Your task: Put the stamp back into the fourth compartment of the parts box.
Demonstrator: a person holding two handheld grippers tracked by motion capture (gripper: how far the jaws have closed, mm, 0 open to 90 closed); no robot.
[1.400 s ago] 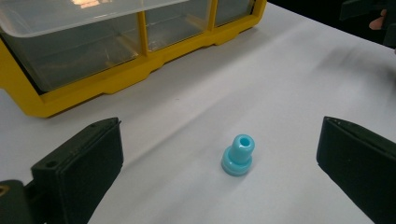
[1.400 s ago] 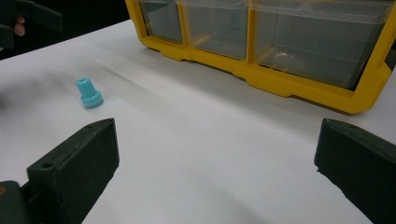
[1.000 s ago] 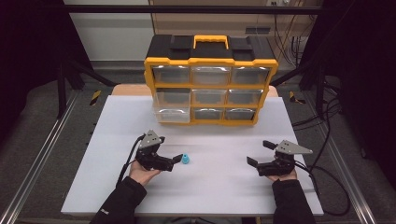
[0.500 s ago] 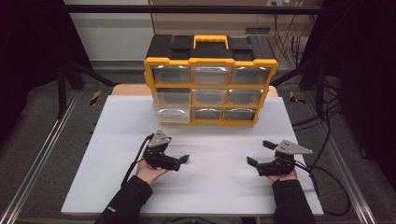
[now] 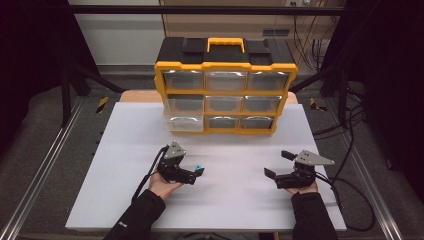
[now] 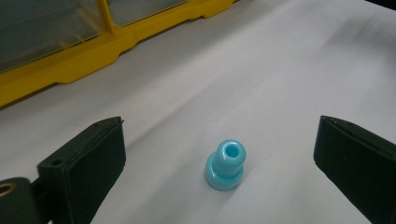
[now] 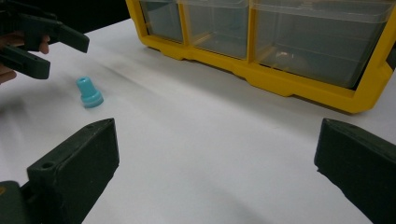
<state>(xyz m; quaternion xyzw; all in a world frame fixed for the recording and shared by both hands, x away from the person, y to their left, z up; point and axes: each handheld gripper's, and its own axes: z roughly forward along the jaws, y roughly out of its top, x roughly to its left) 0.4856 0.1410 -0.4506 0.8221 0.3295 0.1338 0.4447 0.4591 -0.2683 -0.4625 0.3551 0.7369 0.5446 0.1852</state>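
A small light-blue plastic piece with a hole in its top stands upright on the white table. My left gripper lies at it, open. In the left gripper view the piece stands between the two black jaws of that gripper, nearer their tips and touching neither. My right gripper rests open near the table's right side, with nothing between its fingers. From the right gripper view, the piece stands far off at the left, beside the left gripper.
A yellow and black organiser with several clear drawers stands at the back of the table, its lower left drawer pulled slightly out. Cables trail off the right edge. Bare white table lies between the two grippers.
My left gripper has slid right to the blue piece, which now stands between its jaws. The right gripper has stayed where it was.
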